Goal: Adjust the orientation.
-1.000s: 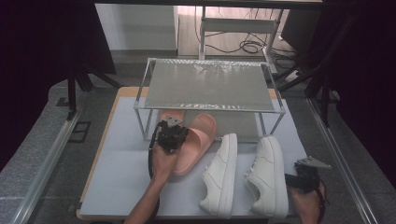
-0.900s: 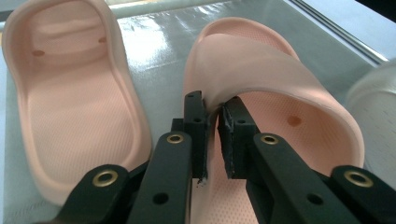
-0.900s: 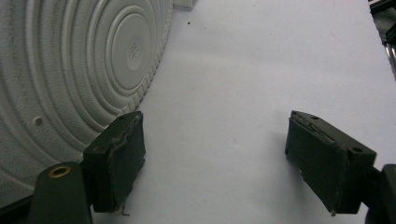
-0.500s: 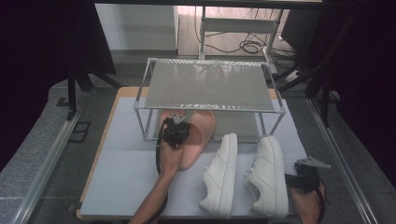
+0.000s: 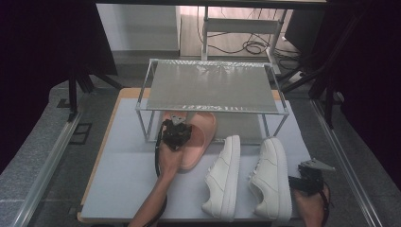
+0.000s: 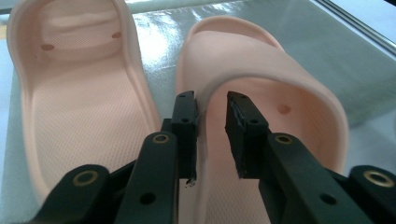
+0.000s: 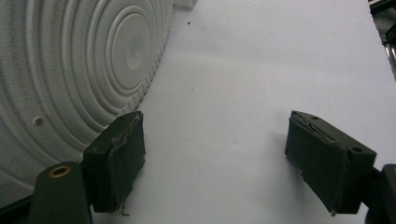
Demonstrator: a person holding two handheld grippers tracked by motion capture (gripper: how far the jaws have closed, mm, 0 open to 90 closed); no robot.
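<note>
- Left gripper view puts you right at the release: the left gripper has its jaws either side of the inner side wall of the pink slipper. One jaw sits outside the wall, and the other is inside over the footbed with a gap showing.
- Its jaws have just been opening, and the wall between them no longer looks clamped, so I judge the set-down is done and the let-go is under way.
- Just beyond that outer jaw lies the second slipper, side by side with the first and close to touching it.
- From the high view, the pair lies ahead of the left gripper, with the toes tucked under the wire rack and the heels toward you.
- For the next move, part the jaws a little more, then draw the left gripper straight back toward yourself. If a pad catches the soft wall, it will drag the slipper out of line with its mate.
- The right gripper has its jaws wide apart with nothing between them, low over the surface.
- The ribbed sole of a white sneaker is just beside its left jaw, and I cannot tell whether they touch.
- That sneaker and the other sneaker lie between your two grippers, so they look like the next things to pick up.
</note>
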